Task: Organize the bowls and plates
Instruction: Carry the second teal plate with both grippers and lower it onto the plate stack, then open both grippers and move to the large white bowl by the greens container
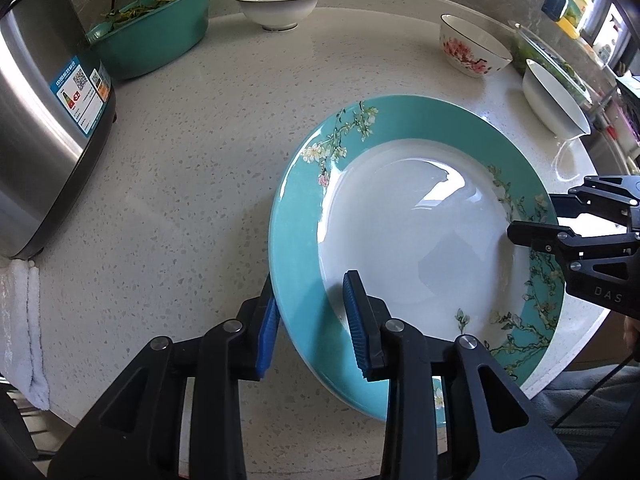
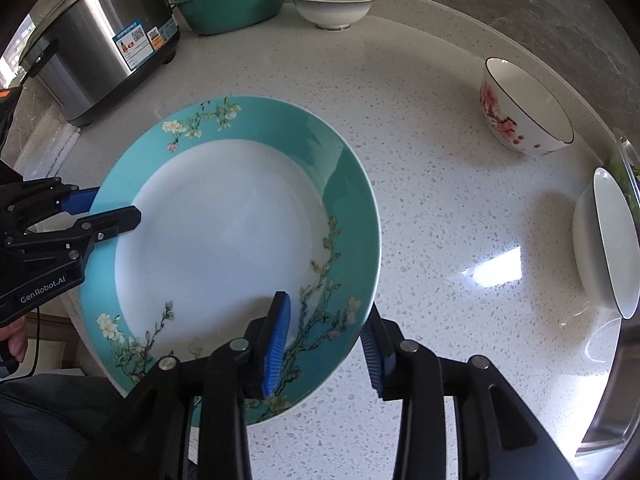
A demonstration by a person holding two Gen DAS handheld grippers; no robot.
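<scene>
A teal-rimmed plate (image 1: 416, 240) with a white centre and flower branches is held over the speckled counter; it also shows in the right wrist view (image 2: 224, 248). My left gripper (image 1: 312, 320) straddles its left rim, one blue pad above and one below. My right gripper (image 2: 324, 344) straddles the opposite rim the same way, and shows in the left wrist view (image 1: 528, 216). A white bowl (image 1: 278, 4) stands at the back, a cherry-blossom bowl (image 1: 474, 46) at the right, another white bowl (image 1: 554, 98) further right.
A steel rice cooker (image 1: 44, 120) stands at the left. A teal dish of greens (image 1: 156, 32) sits at the back left. A glass bowl with greens (image 1: 560, 64) is at the far right. A white cloth (image 1: 28, 320) hangs at the counter's left edge.
</scene>
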